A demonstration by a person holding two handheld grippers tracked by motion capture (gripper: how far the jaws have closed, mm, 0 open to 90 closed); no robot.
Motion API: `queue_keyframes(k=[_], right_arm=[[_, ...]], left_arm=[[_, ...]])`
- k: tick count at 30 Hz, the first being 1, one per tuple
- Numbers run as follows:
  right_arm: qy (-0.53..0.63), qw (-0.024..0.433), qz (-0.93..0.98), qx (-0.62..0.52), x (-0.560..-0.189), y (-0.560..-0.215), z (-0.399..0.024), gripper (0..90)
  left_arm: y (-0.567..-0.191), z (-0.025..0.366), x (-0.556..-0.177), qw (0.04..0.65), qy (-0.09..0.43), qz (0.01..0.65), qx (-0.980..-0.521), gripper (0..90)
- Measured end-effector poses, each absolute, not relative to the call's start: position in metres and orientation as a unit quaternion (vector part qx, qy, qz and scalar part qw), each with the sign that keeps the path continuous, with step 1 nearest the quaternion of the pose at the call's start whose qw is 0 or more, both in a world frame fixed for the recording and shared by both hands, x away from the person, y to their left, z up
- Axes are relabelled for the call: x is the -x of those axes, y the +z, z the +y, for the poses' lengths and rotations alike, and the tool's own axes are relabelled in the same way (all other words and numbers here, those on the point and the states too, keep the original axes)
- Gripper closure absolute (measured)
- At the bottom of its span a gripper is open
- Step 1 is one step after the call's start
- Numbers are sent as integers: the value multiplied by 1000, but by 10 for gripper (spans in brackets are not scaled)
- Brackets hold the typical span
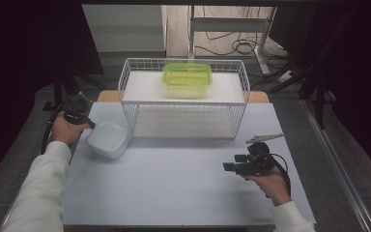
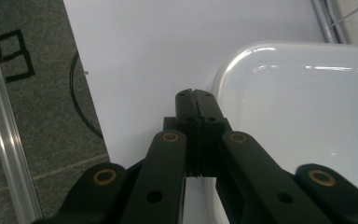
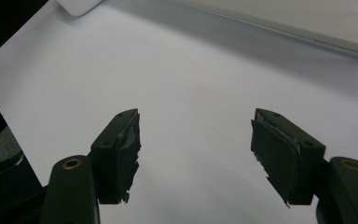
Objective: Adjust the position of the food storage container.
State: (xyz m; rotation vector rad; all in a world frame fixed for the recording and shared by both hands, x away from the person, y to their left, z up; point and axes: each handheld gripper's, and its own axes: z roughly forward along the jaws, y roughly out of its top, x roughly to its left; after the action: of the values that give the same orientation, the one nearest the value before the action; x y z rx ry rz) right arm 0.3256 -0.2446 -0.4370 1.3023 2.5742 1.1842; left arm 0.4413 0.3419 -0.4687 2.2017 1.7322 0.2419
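1. Your left gripper (image 2: 196, 95) has its jaws pressed together on nothing, beside the white rounded-square plastic container (image 1: 108, 139) at the table's left.
2. Your right gripper (image 3: 196, 135), jaws apart, holds nothing.
3. Nudging sideways could slide the container away.

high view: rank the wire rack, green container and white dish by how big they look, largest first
1. wire rack, by far the largest.
2. green container and white dish look about alike; the dish lies nearer the camera, so their order is unsure.
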Motion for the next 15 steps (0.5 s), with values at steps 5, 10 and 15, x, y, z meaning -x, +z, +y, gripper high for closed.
queue_keyframes(k=[5,10,15], right_arm=[[377,10,825,-420,-327,-438,-245,329],[375,11,826,-420,-327,-439,-246,329],[376,10,826,-420,-328,-439,-245,329]], left_arm=[[-473,342,-443,164,82,604,-776,900],[-473,341,-442,168,80,592,-784,900],[-473,334,-440,174,79,578,-794,900]])
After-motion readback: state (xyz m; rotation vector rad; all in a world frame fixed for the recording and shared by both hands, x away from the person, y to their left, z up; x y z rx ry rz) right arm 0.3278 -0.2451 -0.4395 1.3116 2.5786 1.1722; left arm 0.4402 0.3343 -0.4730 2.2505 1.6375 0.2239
